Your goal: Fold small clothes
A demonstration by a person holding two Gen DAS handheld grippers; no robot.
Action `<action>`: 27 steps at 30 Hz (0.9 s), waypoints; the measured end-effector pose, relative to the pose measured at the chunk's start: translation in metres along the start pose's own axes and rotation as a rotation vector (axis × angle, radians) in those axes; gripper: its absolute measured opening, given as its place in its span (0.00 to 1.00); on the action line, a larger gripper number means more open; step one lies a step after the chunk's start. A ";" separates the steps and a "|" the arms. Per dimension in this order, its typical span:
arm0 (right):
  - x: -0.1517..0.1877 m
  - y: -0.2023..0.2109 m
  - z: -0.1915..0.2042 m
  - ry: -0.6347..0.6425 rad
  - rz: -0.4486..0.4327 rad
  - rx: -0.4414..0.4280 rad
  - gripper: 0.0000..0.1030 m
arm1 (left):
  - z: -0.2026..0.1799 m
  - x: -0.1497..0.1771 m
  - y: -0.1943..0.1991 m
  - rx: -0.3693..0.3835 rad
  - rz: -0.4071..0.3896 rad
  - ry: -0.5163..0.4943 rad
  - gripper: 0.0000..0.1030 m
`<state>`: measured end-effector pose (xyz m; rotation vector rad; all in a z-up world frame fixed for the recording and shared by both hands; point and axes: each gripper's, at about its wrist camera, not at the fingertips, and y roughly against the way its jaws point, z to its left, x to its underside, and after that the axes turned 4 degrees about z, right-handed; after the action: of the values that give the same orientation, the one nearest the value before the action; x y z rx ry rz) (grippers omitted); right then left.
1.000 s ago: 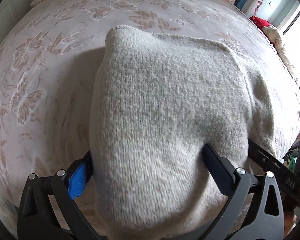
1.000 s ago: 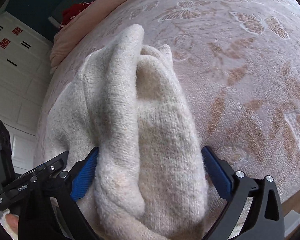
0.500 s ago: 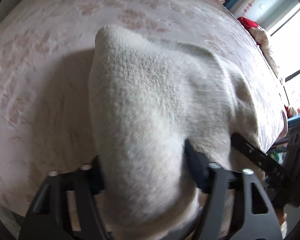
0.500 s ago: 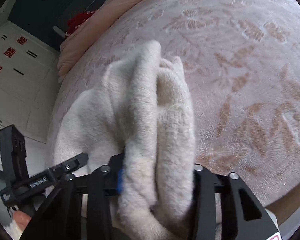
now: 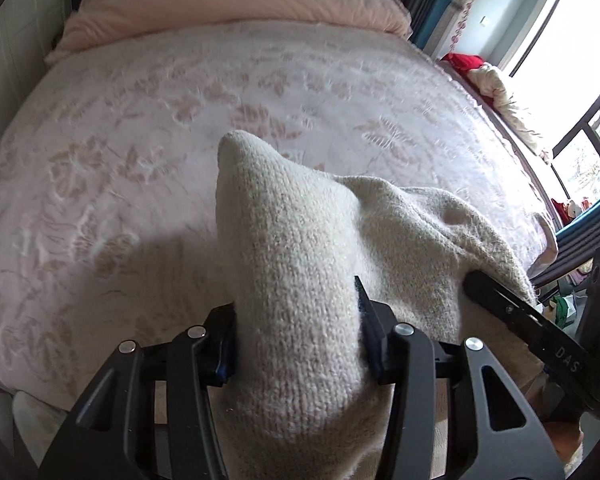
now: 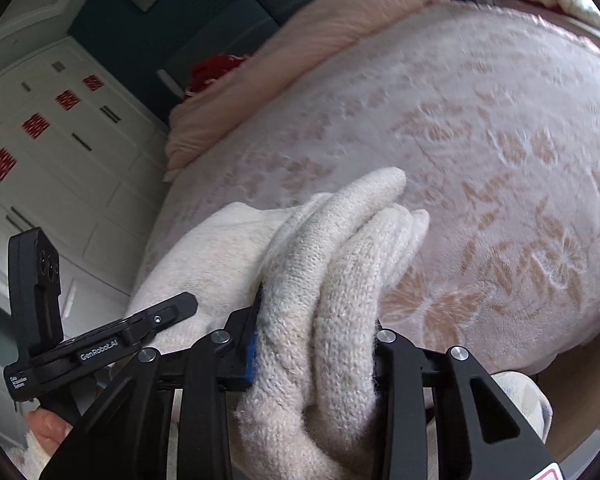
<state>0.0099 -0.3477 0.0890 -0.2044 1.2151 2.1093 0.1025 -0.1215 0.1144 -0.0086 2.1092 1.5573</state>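
Left wrist: sweater (image 5: 300, 280) (cream knit) hides bedspread (image 5: 140, 140).

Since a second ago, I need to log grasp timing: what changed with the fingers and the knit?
Both grippers closed: the left gripper and right gripper, open around the cream knit garment before, now pinch bunched folds and have lifted it off the bed cover. Unchanged: same garment, same bed.
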 end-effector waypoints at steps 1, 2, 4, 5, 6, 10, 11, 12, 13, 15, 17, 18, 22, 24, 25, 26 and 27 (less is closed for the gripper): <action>0.001 0.008 0.008 0.020 -0.016 -0.002 0.31 | -0.001 0.001 0.007 -0.003 -0.012 -0.007 0.45; 0.001 0.015 0.015 0.033 -0.029 -0.004 0.31 | -0.002 0.002 0.015 -0.004 -0.028 -0.015 0.45; 0.001 0.031 0.029 0.058 -0.060 -0.012 0.31 | -0.003 0.003 0.034 -0.002 -0.064 -0.021 0.45; 0.001 0.036 0.034 0.067 -0.074 -0.019 0.31 | -0.003 0.004 0.043 -0.002 -0.081 -0.023 0.45; 0.001 0.045 0.041 0.080 -0.094 -0.026 0.31 | -0.003 0.004 0.055 0.000 -0.105 -0.024 0.45; -0.002 0.066 0.066 0.126 -0.152 -0.041 0.31 | -0.004 0.005 0.087 -0.007 -0.174 -0.036 0.45; -0.004 0.070 0.072 0.134 -0.165 -0.046 0.31 | -0.004 0.006 0.094 -0.009 -0.190 -0.036 0.45; -0.005 0.074 0.077 0.144 -0.178 -0.051 0.31 | -0.003 0.005 0.103 -0.009 -0.210 -0.035 0.45; -0.007 0.080 0.085 0.159 -0.194 -0.055 0.31 | -0.002 0.004 0.109 -0.008 -0.222 -0.035 0.45; -0.010 0.087 0.098 0.182 -0.216 -0.061 0.31 | 0.001 0.002 0.126 -0.005 -0.257 -0.028 0.45; -0.013 0.093 0.112 0.211 -0.242 -0.065 0.31 | 0.004 0.001 0.137 -0.006 -0.282 -0.028 0.45; -0.014 0.097 0.119 0.224 -0.253 -0.066 0.31 | 0.005 0.000 0.144 -0.005 -0.299 -0.028 0.45; -0.021 0.110 0.147 0.277 -0.307 -0.073 0.31 | 0.010 -0.006 0.170 -0.006 -0.358 -0.036 0.45; -0.024 0.115 0.158 0.293 -0.326 -0.081 0.31 | 0.013 -0.009 0.183 -0.007 -0.389 -0.040 0.45; -0.026 0.118 0.168 0.303 -0.339 -0.085 0.31 | 0.014 -0.011 0.190 -0.012 -0.407 -0.046 0.45; -0.028 0.120 0.174 0.314 -0.350 -0.089 0.31 | 0.015 -0.012 0.195 -0.013 -0.420 -0.050 0.45; -0.030 0.121 0.180 0.323 -0.358 -0.092 0.31 | 0.017 -0.016 0.204 -0.018 -0.444 -0.056 0.45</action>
<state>-0.0092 -0.2555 0.2870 -0.7712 1.1580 1.8619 0.0620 -0.0410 0.2986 -0.4067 1.8861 1.2910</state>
